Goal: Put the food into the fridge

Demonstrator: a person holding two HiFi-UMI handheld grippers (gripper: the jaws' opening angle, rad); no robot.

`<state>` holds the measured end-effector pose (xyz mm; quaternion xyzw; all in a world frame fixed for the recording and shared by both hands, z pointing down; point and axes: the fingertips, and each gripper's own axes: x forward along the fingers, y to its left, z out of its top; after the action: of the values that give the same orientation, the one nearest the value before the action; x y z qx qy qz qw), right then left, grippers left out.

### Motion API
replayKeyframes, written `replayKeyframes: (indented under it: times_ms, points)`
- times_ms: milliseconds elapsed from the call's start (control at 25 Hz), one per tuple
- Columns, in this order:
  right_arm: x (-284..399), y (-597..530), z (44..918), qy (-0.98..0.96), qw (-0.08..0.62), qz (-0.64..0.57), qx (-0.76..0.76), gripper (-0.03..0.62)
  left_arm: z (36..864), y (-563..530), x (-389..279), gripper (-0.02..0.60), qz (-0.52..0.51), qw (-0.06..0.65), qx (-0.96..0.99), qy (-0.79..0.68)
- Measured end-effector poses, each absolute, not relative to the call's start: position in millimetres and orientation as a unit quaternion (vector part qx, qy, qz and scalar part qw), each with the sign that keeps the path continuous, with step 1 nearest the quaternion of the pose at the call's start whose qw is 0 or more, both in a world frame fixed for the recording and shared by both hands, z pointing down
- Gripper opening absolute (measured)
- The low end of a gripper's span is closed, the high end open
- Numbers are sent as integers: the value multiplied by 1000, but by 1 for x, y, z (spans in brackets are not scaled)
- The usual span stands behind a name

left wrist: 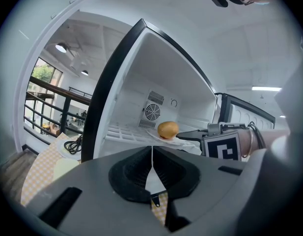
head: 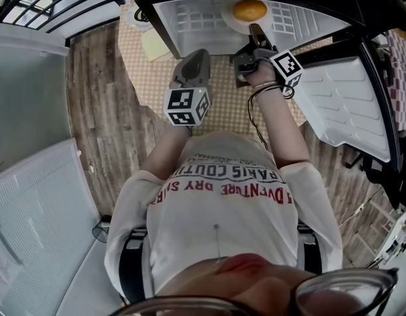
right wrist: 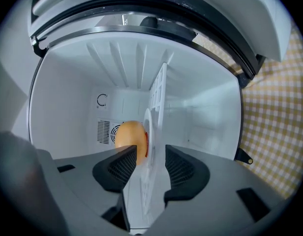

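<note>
Straddling the partly hidden plate [right wrist: 148,127], the right gripper [right wrist: 150,154] is spread; the left gripper [left wrist: 152,151] is pressed together.

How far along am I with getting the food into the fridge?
Nearly done. The plate with the round orange food already sits on the fridge shelf. The right gripper has its jaws open around the plate's rim; the left gripper is shut, empty. Left: withdraw, close the door.

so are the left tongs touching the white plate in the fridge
Apart. The left gripper view shows the left tongs shut on nothing, with the round white plate well ahead of them on the white wire shelf.
</note>
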<state>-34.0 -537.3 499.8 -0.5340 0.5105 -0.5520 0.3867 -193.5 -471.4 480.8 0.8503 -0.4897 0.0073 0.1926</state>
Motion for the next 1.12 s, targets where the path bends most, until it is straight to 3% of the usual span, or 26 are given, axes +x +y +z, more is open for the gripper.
replayKeyframes:
  times_ms: [200, 480, 520, 600, 760, 960, 1120]
  points:
    - [-28, -531, 489, 530, 391, -528, -536, 201, 477, -468, -192, 28, 8, 185, 852, -489]
    - [-30, -505, 476, 576, 368, -509, -524, 198, 461, -462, -190, 28, 1, 167, 852, -497]
    - [-32, -499, 476, 587, 358, -506, -521, 173, 459, -460, -189, 28, 1, 164, 852, -497]
    - [-36, -486, 475, 613, 337, -494, -516, 47, 454, -454, -186, 28, 1, 158, 854, -496]
    - [-44, -465, 473, 660, 316, -468, -496, 26, 448, -442, -181, 28, -1, 153, 854, -498]
    - [-45, -441, 479, 727, 213, -384, -527, 25, 448, -431, -181, 28, 3, 150, 849, -506]
    - [-59, -427, 470, 807, 109, -244, -526, 25, 447, -426, -180, 28, 6, 144, 848, -510]
